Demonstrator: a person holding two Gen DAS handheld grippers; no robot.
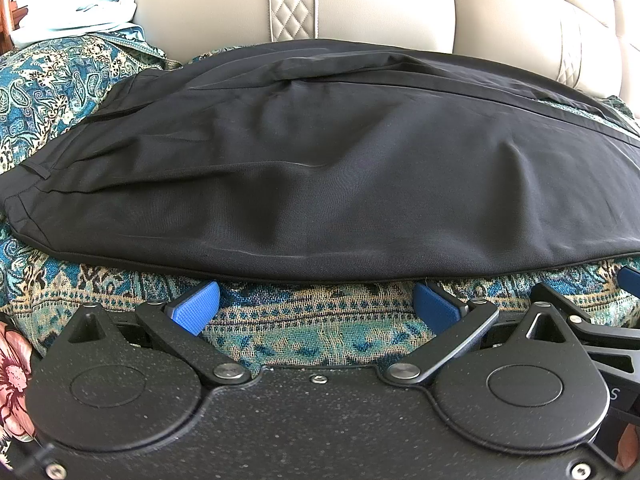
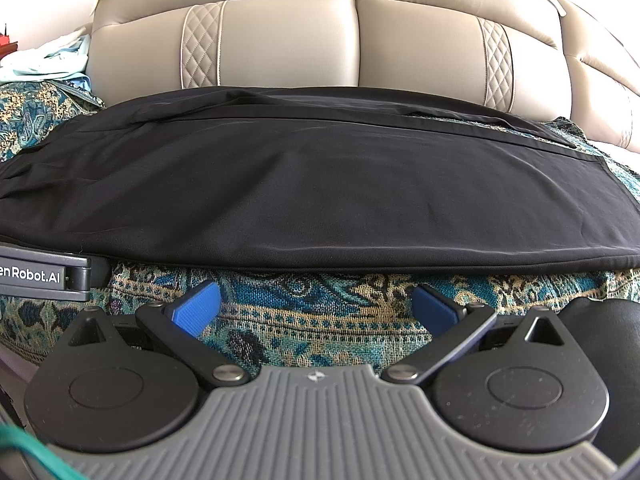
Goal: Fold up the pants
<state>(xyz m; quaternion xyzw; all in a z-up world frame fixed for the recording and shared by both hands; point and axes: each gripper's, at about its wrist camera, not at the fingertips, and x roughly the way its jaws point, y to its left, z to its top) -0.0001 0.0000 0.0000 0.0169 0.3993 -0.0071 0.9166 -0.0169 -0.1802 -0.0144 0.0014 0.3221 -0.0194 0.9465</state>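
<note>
Black pants (image 1: 320, 168) lie lengthwise across the sofa seat on a teal paisley throw, one leg on top of the other, waistband at the left. They also fill the right wrist view (image 2: 320, 184), with the leg hems at the right. My left gripper (image 1: 316, 304) is open and empty, its blue pads just short of the pants' near edge. My right gripper (image 2: 316, 304) is open and empty too, just in front of the same near edge, further right. The right gripper's body shows at the left wrist view's right edge (image 1: 592, 332).
The teal paisley throw (image 1: 316, 332) covers the seat under the pants. The beige leather sofa back (image 2: 320, 40) rises behind. Light blue cloth (image 1: 80, 12) is piled at the far left. The left gripper's body (image 2: 44, 274) juts in at the left of the right wrist view.
</note>
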